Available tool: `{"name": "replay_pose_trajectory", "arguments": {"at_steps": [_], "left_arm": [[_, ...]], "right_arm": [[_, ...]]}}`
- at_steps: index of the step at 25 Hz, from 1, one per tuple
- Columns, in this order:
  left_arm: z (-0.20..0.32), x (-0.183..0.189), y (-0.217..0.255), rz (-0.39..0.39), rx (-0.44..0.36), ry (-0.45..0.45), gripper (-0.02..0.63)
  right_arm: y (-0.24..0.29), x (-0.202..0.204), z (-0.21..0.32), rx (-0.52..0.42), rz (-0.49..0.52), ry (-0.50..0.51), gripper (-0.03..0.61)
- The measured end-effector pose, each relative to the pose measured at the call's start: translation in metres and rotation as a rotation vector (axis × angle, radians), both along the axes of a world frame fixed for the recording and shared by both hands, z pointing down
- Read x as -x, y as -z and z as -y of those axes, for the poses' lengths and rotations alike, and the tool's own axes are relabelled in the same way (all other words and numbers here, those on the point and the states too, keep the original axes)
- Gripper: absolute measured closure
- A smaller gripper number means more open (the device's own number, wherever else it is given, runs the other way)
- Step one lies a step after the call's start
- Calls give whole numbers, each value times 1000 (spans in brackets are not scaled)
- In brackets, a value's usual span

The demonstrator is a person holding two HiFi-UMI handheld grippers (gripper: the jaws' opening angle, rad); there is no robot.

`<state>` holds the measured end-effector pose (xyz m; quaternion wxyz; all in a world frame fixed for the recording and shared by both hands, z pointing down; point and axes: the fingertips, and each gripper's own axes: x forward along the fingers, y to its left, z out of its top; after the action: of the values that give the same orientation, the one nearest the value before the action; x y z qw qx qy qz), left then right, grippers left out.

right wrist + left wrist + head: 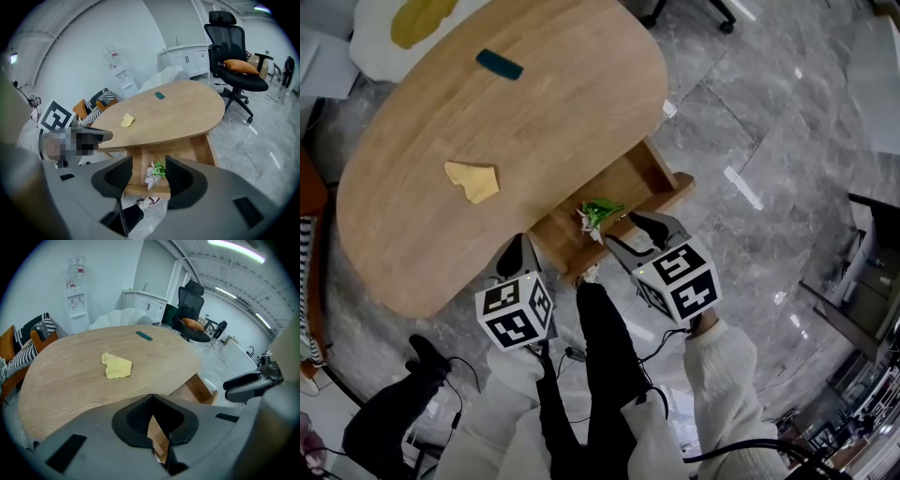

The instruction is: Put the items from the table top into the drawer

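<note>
an open drawer [617, 186] juts from under the tabletop [534, 122] edge, which roofs its back part. a flower [598, 217] lies near its front; the rest of its floor is bare. the right tool [619, 228], jaws wide, hangs over the front rim. the tabletop is broadly free, with only a cloth [472, 180] and a teal bar [499, 64], well apart.

The drawer [628, 187] runs back under the surface [553, 131], which hides its inner part. At 11 o'clock on the surface a dark teal item [499, 64] is too small to identify. The top edge cuts off a white-and-yellow thing [380, 52]. In the right gripper view, blur covers part of the left claw [108, 136] at 9 o'clock.
</note>
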<state>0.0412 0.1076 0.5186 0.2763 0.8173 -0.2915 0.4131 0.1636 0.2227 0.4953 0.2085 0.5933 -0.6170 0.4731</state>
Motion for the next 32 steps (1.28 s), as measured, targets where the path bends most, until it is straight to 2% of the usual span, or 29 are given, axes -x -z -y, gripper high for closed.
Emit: {"name": "replay_pose_trajectory", "arguments": {"at_steps": [3,7,10,15,18,24,32], "left_arm": [[-2,-3,1,1,-4,-14,620],[-1,-6,1,-3,-9,-23,620],[-3,-6,0,-6,-1,-24,620],[-1,-6,4,-18,6,-20,620],[-1,-6,10,-28,7,-26,620],[16,3,18,-47,5,-16,620],[46,29,31,-85,4,4,620]], "right_arm": [[0,-4,-2,6,-12,-43,305],[2,-16,-6,-1,-3,-174,315],[6,-22,-9,4,-56,-242,395],[16,-16,-5,-5,-106,-299,474],[18,-10,-6,16,-133,-331,500],[33,0,-2,-12,-90,-464,515],[49,20,23,-2,-170,-490,515]]}}
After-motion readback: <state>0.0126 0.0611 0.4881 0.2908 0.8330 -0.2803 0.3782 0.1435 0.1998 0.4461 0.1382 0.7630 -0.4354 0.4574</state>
